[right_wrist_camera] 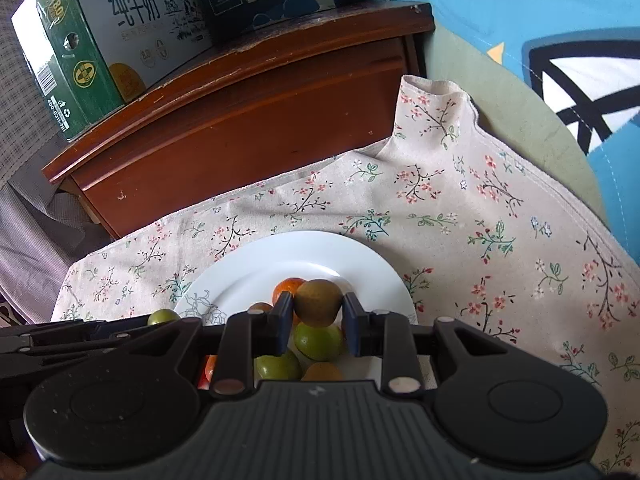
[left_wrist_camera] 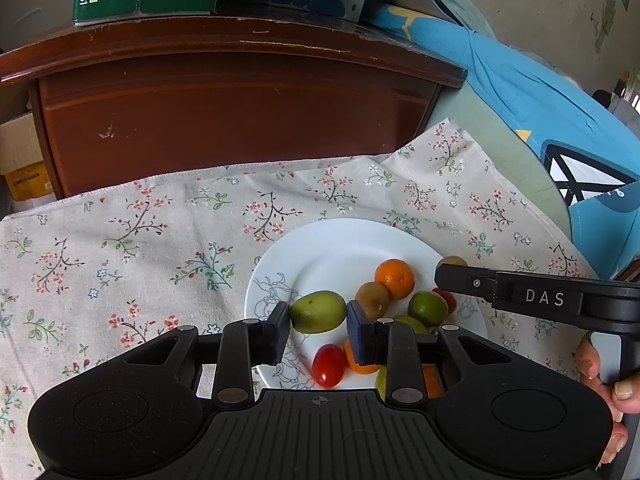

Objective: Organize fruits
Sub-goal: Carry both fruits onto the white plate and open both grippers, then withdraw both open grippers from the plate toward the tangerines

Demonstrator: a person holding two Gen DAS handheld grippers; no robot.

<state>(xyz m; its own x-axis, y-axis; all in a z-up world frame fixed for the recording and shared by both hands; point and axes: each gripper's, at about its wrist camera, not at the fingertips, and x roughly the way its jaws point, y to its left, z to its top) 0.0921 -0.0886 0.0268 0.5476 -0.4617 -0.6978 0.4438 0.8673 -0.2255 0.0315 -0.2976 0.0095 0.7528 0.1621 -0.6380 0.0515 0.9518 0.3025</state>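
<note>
From the left wrist camera, the left gripper was clamped on a green oval fruit, its pads pressing both ends, over the near part of the white plate. On the plate beyond lay an orange, a brown kiwi, a round green fruit and a cherry tomato. The right gripper's black finger reached in from the right, with the person's hand behind it. The plate sat on a floral cloth before a wooden cabinet.

From the right wrist camera, the right gripper was closed on a brownish-green round fruit, held above the pile; a green fruit sat directly beneath, another green one beside it. Milk cartons stood on the cabinet.

Both held fruits looked smooth and rounded, so I judged either could squirt out of the pads if the hold slackened. Dropped onto the heap, it might knock the loose fruits off the shallow rim onto the cloth. The two grippers were close together, so they might also collide
</note>
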